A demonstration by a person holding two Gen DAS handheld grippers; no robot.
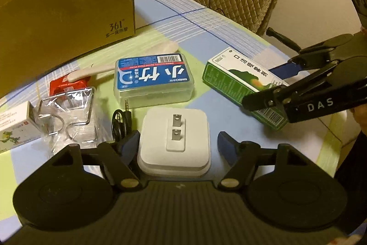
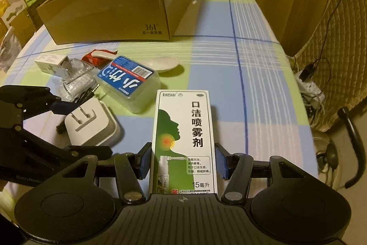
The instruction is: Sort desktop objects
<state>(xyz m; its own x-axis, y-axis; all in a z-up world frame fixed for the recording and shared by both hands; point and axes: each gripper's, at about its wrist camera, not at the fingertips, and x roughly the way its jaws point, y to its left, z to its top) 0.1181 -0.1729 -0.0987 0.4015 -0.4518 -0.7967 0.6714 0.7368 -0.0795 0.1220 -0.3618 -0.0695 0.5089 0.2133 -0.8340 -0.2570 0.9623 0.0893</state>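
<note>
Left gripper (image 1: 176,141): jaws spread wide around the charger (image 1: 174,139); left pad touching or nearly touching its side, right pad clear of it.
Right gripper (image 2: 183,162): jaws set either side of the spray box (image 2: 185,141), narrow gaps showing at both pads; contact cannot be told.
Charger: lies flat on the surface (image 2: 257,88), prongs up, just left of the spray box.
Spray box: lies flat, long axis pointing away from the right gripper.
Floss box (image 1: 154,79): beyond the charger, left of the spray box, label up.
Spoon (image 1: 128,66): behind the floss box, handle resting on a red packet (image 1: 68,84).
Clear pack (image 1: 68,111): left of the charger, with an audio plug (image 1: 126,107) between them.
Small box (image 1: 16,125): farthest left, touching the clear pack.
Carton (image 2: 119,6): open-topped, behind the cluster, well apart from the spray box.
Open room: bare cloth right of the spray box, out to the surface's right edge; beyond it a padded chair (image 2: 339,49).
</note>
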